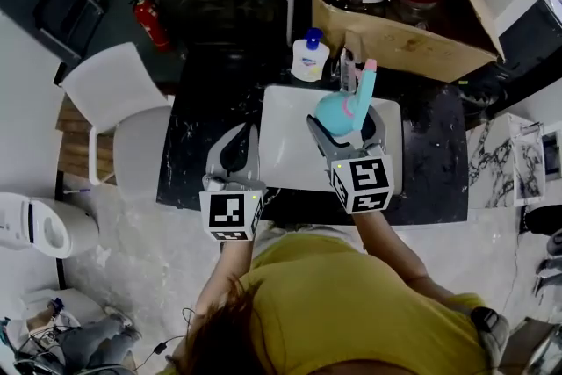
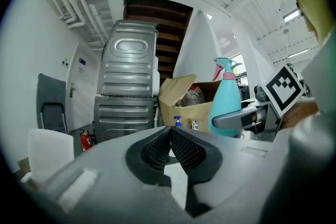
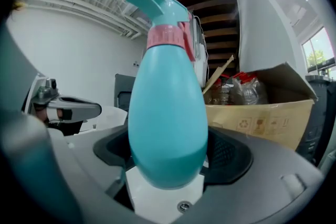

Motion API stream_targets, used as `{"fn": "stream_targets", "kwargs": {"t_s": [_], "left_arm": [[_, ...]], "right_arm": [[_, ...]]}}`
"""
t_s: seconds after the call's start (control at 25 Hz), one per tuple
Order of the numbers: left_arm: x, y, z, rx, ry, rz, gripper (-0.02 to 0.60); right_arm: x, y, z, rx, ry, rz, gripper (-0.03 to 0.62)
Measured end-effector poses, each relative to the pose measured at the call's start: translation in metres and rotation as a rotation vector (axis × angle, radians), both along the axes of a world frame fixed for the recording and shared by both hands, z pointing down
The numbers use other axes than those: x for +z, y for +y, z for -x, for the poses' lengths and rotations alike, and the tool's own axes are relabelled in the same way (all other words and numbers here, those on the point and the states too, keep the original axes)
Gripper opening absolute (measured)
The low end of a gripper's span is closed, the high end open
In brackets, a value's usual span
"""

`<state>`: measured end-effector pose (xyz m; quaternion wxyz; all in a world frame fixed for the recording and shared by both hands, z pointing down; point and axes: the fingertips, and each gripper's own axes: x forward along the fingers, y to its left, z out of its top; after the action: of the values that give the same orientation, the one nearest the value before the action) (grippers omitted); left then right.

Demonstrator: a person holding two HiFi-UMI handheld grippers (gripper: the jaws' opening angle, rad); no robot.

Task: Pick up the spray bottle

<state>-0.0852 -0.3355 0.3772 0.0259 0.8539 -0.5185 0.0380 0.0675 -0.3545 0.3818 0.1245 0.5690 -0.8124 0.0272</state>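
Observation:
A teal spray bottle (image 1: 338, 111) with a pink collar and teal trigger head is held in the air over the white tray (image 1: 285, 140), with my right gripper (image 1: 344, 126) shut on its body. In the right gripper view the spray bottle (image 3: 167, 107) fills the middle, upright between the jaws. My left gripper (image 1: 237, 155) hangs at the tray's left edge, jaws closed together with nothing between them. From the left gripper view the spray bottle (image 2: 226, 99) shows at the right, held by the other gripper's grey finger (image 2: 239, 118).
A white-and-blue pump bottle (image 1: 309, 57) stands on the dark counter (image 1: 206, 127) behind the tray. An open cardboard box (image 1: 399, 22) with bottles sits at the back right. A white chair (image 1: 118, 114) is at the left, a red fire extinguisher (image 1: 151, 20) beyond it.

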Motion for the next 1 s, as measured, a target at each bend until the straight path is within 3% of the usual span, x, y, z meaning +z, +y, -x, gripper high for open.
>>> {"fn": "stream_targets", "kwargs": {"t_s": [0.2, 1.0], "left_arm": [[-0.009, 0.012, -0.016, 0.035, -0.007, -0.018, 0.002], [-0.008, 0.009, -0.039, 0.130, 0.016, -0.027, 0.002]], "right_arm": [[-0.006, 0.019, -0.009, 0.031, -0.010, -0.041, 0.400], [-0.002, 0.020, -0.019, 0.062, -0.031, -0.027, 0.400]]}}
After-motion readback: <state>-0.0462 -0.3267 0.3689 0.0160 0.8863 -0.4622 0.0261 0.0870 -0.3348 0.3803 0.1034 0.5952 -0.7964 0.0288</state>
